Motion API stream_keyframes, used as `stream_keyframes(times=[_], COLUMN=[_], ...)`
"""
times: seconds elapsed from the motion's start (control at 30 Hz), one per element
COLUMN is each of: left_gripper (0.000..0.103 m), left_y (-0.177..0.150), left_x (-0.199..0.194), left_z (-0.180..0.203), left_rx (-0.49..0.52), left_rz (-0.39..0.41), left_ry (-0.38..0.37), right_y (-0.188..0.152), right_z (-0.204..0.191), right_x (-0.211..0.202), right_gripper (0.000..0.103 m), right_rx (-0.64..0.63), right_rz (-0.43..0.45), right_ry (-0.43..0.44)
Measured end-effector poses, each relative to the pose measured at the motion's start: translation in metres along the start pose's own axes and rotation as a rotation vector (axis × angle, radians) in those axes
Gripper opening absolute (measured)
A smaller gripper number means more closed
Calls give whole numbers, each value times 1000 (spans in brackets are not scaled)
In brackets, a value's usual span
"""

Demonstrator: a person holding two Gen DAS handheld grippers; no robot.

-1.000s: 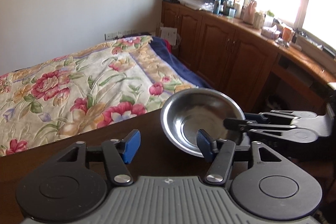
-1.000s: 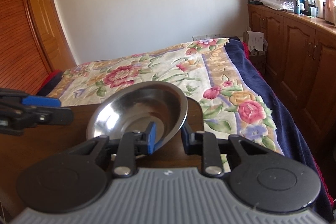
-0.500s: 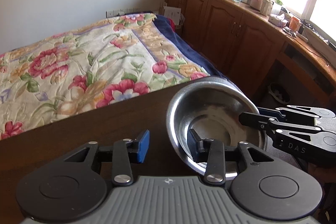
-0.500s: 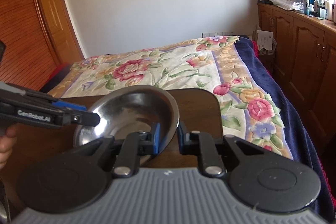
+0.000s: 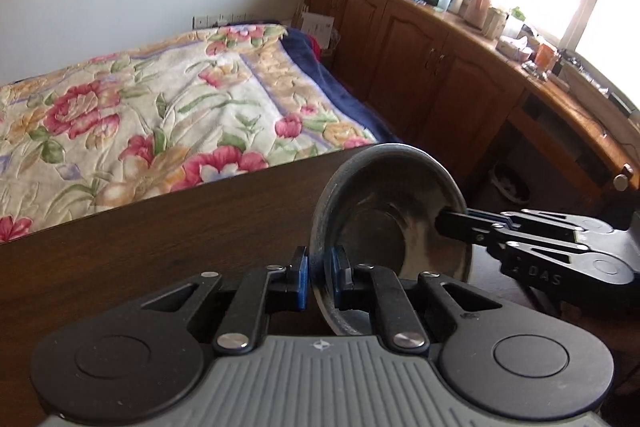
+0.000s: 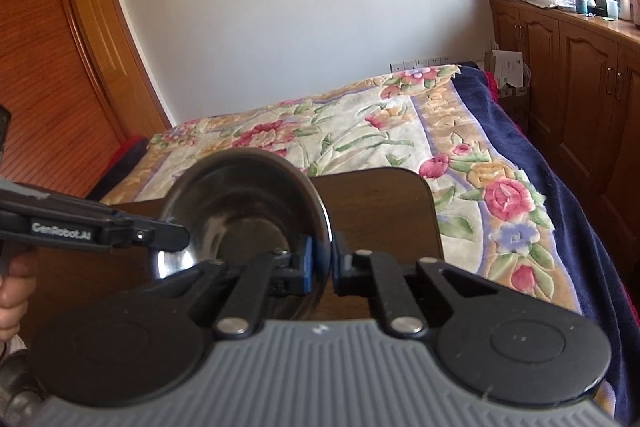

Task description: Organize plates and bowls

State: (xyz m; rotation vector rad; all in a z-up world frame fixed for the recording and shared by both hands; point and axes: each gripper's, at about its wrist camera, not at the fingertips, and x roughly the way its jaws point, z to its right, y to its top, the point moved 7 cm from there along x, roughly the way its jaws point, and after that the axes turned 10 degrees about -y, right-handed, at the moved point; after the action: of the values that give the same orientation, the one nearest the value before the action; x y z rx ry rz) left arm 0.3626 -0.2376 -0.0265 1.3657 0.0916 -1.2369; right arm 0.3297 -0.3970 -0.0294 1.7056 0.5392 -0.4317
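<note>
A steel bowl is tipped up on edge above the dark wooden table. My left gripper is shut on the bowl's near rim, one blue pad on each side of the wall. In the same view my right gripper comes in from the right and pinches the far rim. From the right wrist, the bowl shows its dark inside, with my right gripper shut on its right rim. The left gripper holds the opposite side.
Beyond the table's far edge lies a bed with a floral quilt. Wooden cabinets with a cluttered top run along the right under a bright window. A hand shows at the left; a wooden wardrobe stands behind it.
My left gripper's fingers went from wide open to shut on the bowl's rim. The bowl has tipped from nearly flat to steeply on edge, still held by the right gripper.
</note>
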Motion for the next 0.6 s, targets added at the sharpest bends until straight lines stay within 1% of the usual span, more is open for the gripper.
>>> stream_keyframes(times=[0.13, 0.43, 0.6], left_gripper=[12, 11, 11], left_y=[-1, -4, -9], left_x=[-17, -62, -85], left_z=[9, 17, 21], left_rx=[53, 72, 76], left_rz=[29, 97, 131], left_ry=[26, 27, 14], right_y=[6, 18, 20], right_z=[-9, -29, -39], right_x=[-13, -42, -56], right_gripper=[12, 12, 12], right_rx=[-14, -69, -91], right_rz=[28, 88, 112], right_ry=[3, 5, 9])
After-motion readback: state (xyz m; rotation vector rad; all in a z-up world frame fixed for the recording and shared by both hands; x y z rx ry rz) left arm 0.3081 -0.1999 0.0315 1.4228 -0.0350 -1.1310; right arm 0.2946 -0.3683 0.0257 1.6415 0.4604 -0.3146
